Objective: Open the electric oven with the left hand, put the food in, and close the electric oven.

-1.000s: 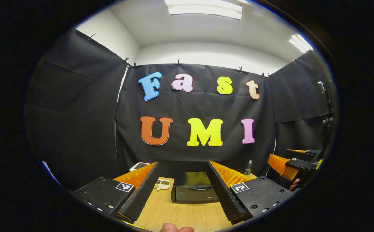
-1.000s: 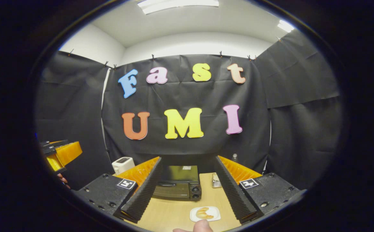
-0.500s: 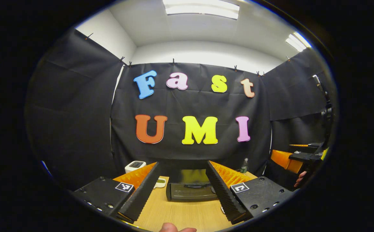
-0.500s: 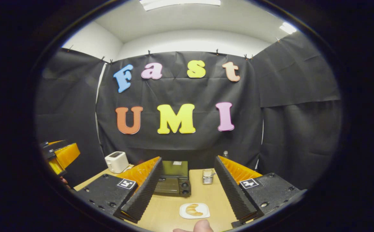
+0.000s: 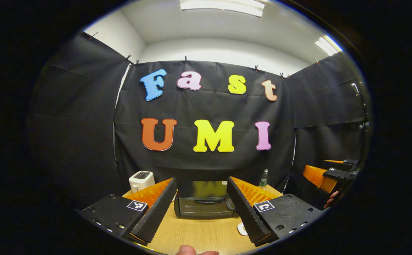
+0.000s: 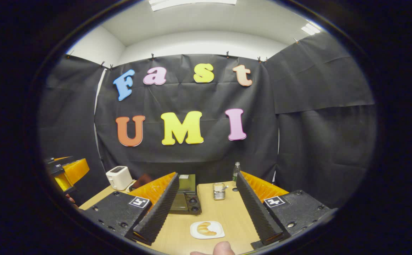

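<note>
Along the lower edge of the left gripper view, we see the left tool (image 5: 200, 209) with its two fingers spread wide and nothing between them. Beyond them the electric oven (image 5: 203, 203) stands on the wooden tabletop (image 5: 199, 235), its door closed and its handle facing us. A white toaster (image 5: 141, 180) sits to the oven's left, and a bottle (image 5: 263, 178) stands at the back right. Near the right finger we note the edge of a white plate (image 5: 242, 229). At the far right we see the right tool (image 5: 328, 175), with a hand (image 5: 332, 200) below it.

Turning to the right gripper view, we see the right tool (image 6: 207, 207) likewise spread wide and empty. Between its fingers lies the white plate (image 6: 207, 230) carrying a croissant (image 6: 206, 229). The electric oven (image 6: 186, 200) stands behind the plate, partly hidden by the left finger. A metal holder (image 6: 219, 191) and the bottle (image 6: 236, 171) stand farther back, and the toaster (image 6: 119, 177) stands at the left.
</note>
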Demonstrator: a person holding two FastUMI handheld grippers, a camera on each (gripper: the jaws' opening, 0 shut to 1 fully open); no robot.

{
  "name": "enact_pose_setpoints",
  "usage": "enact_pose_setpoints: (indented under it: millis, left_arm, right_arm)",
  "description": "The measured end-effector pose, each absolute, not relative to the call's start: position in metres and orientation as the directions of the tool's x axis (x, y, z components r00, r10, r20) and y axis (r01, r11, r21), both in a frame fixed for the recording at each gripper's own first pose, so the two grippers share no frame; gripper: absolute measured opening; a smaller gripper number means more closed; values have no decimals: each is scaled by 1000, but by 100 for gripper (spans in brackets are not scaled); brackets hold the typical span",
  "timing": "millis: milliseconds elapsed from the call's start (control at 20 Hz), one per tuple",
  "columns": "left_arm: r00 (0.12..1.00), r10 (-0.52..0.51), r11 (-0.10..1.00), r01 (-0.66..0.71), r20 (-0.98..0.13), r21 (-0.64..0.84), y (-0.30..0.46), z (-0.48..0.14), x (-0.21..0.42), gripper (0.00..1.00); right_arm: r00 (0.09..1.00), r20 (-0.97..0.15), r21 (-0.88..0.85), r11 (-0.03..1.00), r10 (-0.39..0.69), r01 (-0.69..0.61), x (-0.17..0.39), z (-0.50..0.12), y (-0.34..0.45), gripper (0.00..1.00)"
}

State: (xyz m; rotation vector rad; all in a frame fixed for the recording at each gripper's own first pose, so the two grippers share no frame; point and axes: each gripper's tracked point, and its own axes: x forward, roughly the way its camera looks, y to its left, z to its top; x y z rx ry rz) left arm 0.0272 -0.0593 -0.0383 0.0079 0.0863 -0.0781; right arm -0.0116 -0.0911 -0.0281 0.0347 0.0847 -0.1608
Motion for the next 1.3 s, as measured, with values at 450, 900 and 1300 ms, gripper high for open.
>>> enact_pose_setpoints:
  millis: [450, 900, 1300]
  left_arm:
    - [967, -78, 996, 67, -242, -51, -76, -105, 84, 94]
    - [929, -76, 997, 70, -361, -29, -95, -188, 201, 94]
    - [859, -91, 996, 75, -504, -53, -107, -268, 249, 94]
  right_arm:
    - [969, -161, 22, 981, -188, 194, 17, -66, -134, 100]
    - [938, -287, 29, 978, -192, 209, 50, -121, -197, 100]
    - [919, -344, 13, 978, -192, 209, 63, -140, -212, 100]
